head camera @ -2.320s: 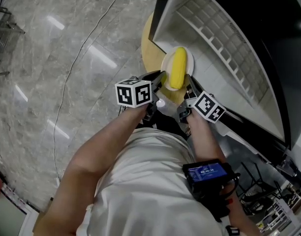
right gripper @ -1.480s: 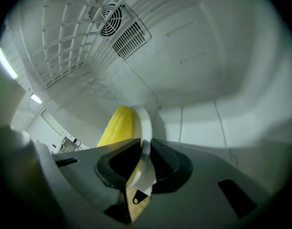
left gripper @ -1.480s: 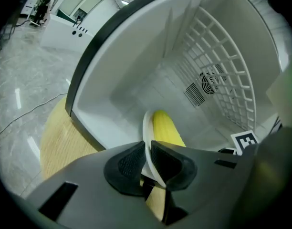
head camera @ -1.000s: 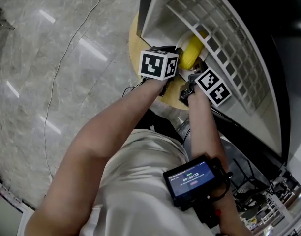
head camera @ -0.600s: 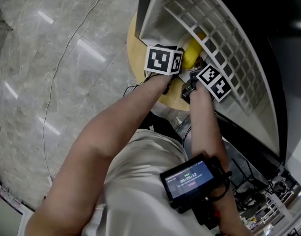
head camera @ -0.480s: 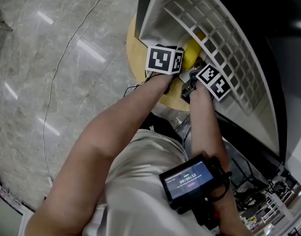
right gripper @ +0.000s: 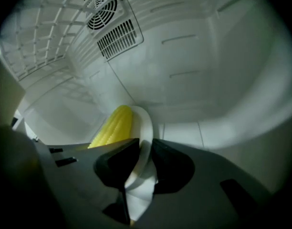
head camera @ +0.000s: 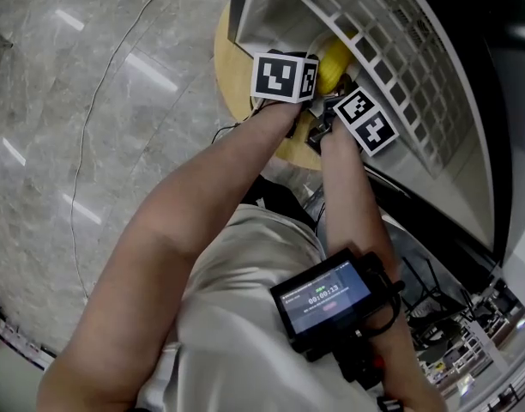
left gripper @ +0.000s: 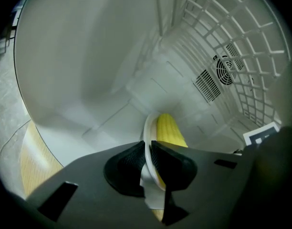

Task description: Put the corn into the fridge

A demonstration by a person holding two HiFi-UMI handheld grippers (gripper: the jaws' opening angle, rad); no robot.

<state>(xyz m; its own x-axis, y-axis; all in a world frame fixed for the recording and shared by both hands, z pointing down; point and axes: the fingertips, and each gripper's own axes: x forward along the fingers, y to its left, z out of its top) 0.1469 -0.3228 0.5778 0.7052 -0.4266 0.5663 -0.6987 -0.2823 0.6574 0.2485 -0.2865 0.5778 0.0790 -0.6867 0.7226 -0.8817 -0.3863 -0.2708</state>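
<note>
Carry-in stage, both grippers on one load. The white plate [left gripper: 147, 128] bearing the corn [head camera: 334, 61] is now inside the fridge [head camera: 271, 7], under the white wire shelf [head camera: 391, 67]. Some two seconds earlier it was outside the opening, above the round wooden top [head camera: 232, 67], so the task is judged nearly done, with only setting down and release left.

The left gripper [left gripper: 149, 163] is closed on the plate's rim, its pads narrow with the rim pinched between them. The right gripper [right gripper: 142, 163] clamps the opposite rim in the same way.

The head view shows the arms reaching in side by side and the marker cubes covering most of the plate, with only a yellow end of the cob visible.

The gripper views supply what that view lacks — the cob lying along the plate between the two grips, the pale inner walls, and the fan grille [right gripper: 104, 6] on the back panel ahead. No view shows whether the plate's underside touches the compartment floor — release is best judged premature until it is seated.
</note>
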